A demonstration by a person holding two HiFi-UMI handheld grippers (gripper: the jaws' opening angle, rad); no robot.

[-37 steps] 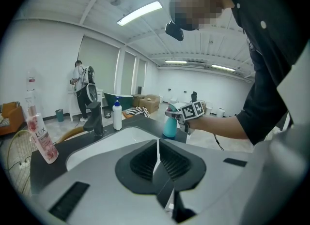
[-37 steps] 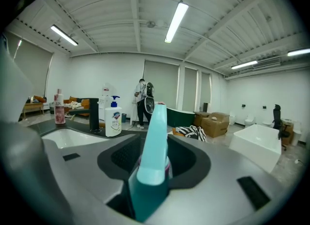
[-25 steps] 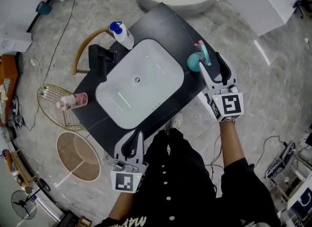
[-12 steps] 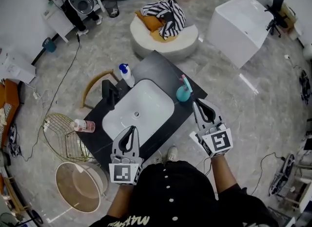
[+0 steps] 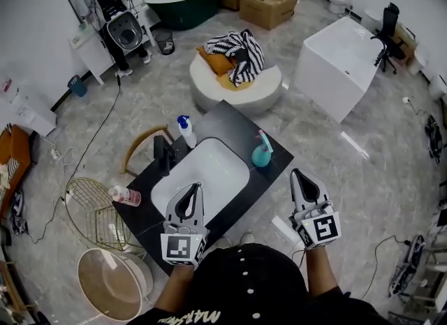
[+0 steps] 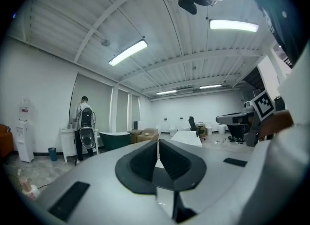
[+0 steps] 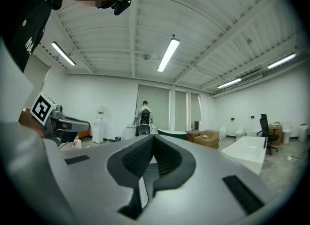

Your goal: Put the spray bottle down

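The teal spray bottle (image 5: 262, 154) with a pink trigger stands upright on the right end of the black counter (image 5: 230, 129), free of both grippers. My right gripper (image 5: 299, 175) is held off the counter's near right edge, a short way from the bottle, its jaws shut and empty (image 7: 153, 140). The left gripper (image 5: 193, 187) hovers over the near rim of the white sink basin (image 5: 209, 166), also shut with nothing in it (image 6: 158, 146). Both gripper views look level across the room and do not show the bottle.
A black faucet (image 5: 164, 153) and a white bottle with a blue cap (image 5: 186, 132) stand behind the basin. Left of the counter are a gold wire basket (image 5: 89, 213) holding a pink bottle (image 5: 126, 195) and a round bin (image 5: 112, 283). A round seat (image 5: 237, 79) and a white box (image 5: 346, 65) lie beyond.
The right gripper let go of the spray bottle, drew back toward me and shut. Both grippers rose away from the counter, and the head view lifted to show more room.
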